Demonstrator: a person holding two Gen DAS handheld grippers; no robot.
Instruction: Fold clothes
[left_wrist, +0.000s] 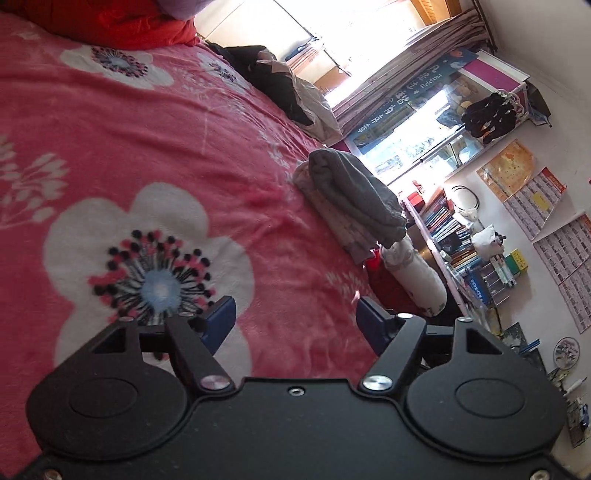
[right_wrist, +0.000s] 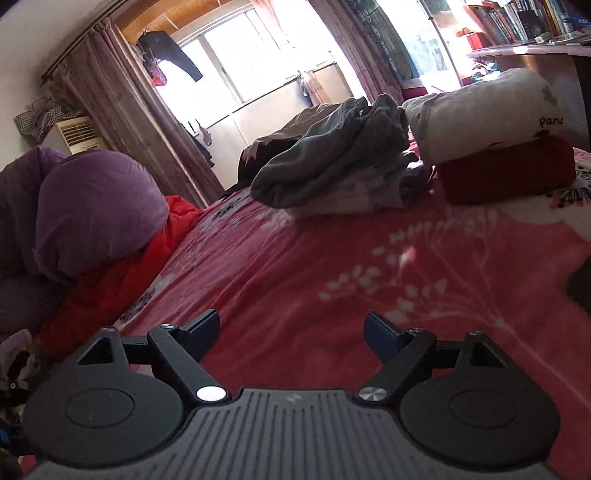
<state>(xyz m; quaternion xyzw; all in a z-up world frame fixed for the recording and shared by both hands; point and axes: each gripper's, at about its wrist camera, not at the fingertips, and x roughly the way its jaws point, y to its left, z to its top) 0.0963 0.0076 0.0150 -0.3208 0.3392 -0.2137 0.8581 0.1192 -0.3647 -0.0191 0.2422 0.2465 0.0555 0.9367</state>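
Note:
A stack of folded clothes lies on the red flowered bed: a grey garment (left_wrist: 354, 188) on top of a pale patterned one (left_wrist: 334, 218). The same stack shows in the right wrist view, grey garment (right_wrist: 332, 155) over the pale one (right_wrist: 354, 195). A dark unfolded garment (left_wrist: 273, 81) lies farther along the bed edge, also seen behind the stack (right_wrist: 273, 144). My left gripper (left_wrist: 295, 314) is open and empty above the blanket, well short of the stack. My right gripper (right_wrist: 291, 328) is open and empty over the blanket too.
A white pillow roll (right_wrist: 487, 110) rests on a dark red folded item (right_wrist: 509, 173) beside the stack. A purple pillow (right_wrist: 96, 206) and red quilt (right_wrist: 122, 269) sit at the bed's left. A bookshelf (left_wrist: 454, 236) and windows (right_wrist: 236, 66) stand beyond the bed.

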